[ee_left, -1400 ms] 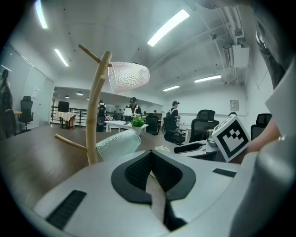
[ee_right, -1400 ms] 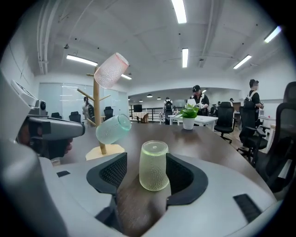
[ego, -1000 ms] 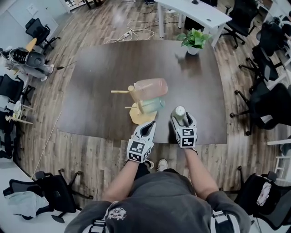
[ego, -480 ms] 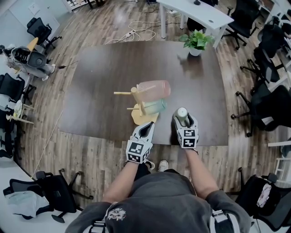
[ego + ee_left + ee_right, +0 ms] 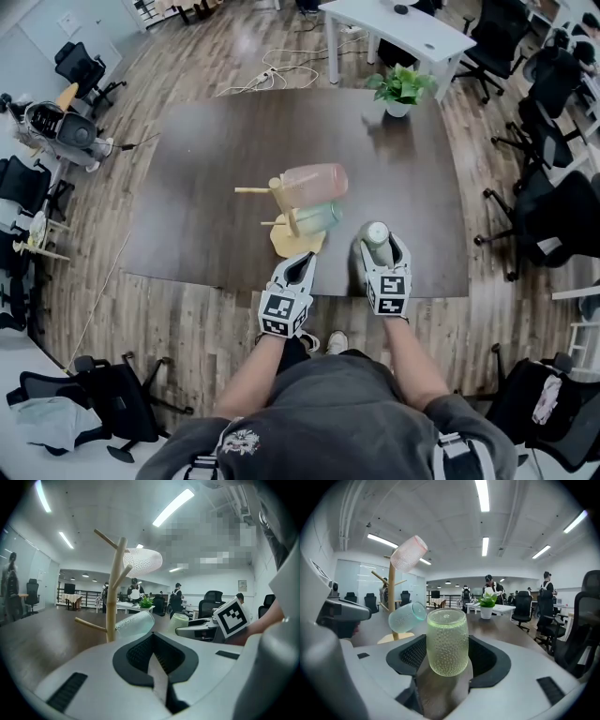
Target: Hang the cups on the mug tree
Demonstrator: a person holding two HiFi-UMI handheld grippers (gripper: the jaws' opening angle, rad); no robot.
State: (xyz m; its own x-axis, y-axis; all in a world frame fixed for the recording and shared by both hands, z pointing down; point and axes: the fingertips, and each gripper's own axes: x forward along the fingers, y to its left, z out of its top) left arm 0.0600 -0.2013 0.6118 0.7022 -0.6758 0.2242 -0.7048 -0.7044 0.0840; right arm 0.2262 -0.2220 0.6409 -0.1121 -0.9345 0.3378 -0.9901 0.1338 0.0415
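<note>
Right gripper point(image 5: 443, 686) jaws clamp green cup point(image 5: 446, 641); left gripper point(image 5: 157, 677) jaws together.

Wood-plank floor point(image 5: 187, 309), dark brown table point(image 5: 216, 150), white desk point(image 5: 403, 23), black office chairs point(image 5: 539, 216), potted plant point(image 5: 400, 86), ceiling strip lights point(image 5: 482, 494)

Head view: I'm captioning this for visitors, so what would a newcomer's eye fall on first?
Probably the wooden mug tree near the dark table's front edge, with a pink cup and a teal cup hanging tilted on its pegs. Next comes the dimpled green cup held between the right gripper's jaws, just right of the tree. The left gripper is shut and empty.
</note>
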